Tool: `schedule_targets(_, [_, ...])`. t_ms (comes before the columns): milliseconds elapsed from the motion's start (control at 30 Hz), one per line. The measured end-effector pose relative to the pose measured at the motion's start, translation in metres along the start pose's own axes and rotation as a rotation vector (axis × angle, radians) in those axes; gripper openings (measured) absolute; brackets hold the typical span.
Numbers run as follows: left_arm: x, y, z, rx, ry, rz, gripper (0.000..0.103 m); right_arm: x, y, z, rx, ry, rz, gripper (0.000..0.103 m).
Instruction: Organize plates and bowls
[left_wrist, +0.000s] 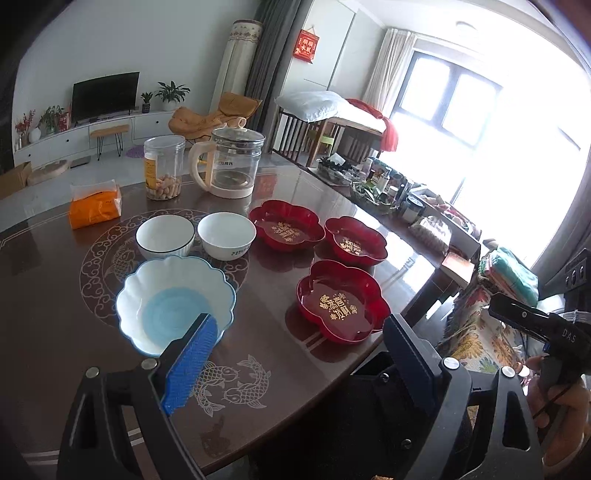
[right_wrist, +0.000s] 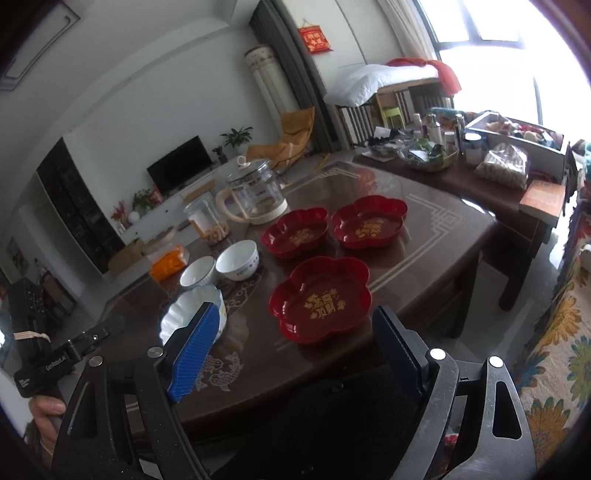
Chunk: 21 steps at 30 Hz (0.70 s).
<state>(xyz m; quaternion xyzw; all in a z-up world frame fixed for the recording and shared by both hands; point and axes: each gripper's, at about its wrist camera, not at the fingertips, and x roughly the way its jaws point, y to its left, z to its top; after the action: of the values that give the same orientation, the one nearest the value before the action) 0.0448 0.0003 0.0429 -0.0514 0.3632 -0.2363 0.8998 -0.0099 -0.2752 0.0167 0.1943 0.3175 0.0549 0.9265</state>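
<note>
Both claws wide open over the table (left_wrist: 55, 295).
Left gripper (left_wrist: 295, 343) and right gripper (right_wrist: 291, 339) hold nothing; bowls (left_wrist: 164, 236) and red plates (left_wrist: 341, 299) sit apart.

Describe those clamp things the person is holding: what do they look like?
Each is a black metal frame with silver bolts and two flat fingers. The left gripper and right gripper both have blue ribbed fingers. From the right view, the left one's black handle carries white lettering, with a bare hand around it.

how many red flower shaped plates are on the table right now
3. Nearest red plate sits by the table's front edge; the second lies beside the white bowl; the third lies right of it. None looks hidden.
</note>
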Motion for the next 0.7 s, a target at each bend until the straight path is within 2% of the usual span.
schedule_targets(133, [0.036, 0.0, 0.027, 0.027, 0.115, -0.036, 0.091, 0.039, -0.007, 0.026, 0.008, 0.177, 0.017, 0.088])
schedule_targets(267, [0.089, 0.014, 0.074, -0.011, 0.199, -0.022, 0.091, 0.084, -0.02, 0.064, 0.029, 0.277, 0.08, 0.088])
schedule_targets(400, [0.155, 0.028, 0.127, 0.004, 0.253, 0.066, 0.091, 0.147, -0.039, 0.116, 0.145, 0.379, 0.15, 0.088])
schedule_targets(500, [0.207, 0.041, 0.156, 0.003, 0.284, 0.125, 0.091, 0.201, -0.047, 0.152, 0.176, 0.433, 0.187, 0.087])
schedule_targets(600, [0.25, 0.056, 0.177, -0.012, 0.299, 0.164, 0.09, 0.253, -0.057, 0.167, 0.243, 0.487, 0.2, 0.086])
schedule_targets(700, [0.288, 0.06, 0.191, 0.029, 0.311, 0.188, 0.09, 0.296, -0.066, 0.156, 0.367, 0.545, 0.236, 0.085])
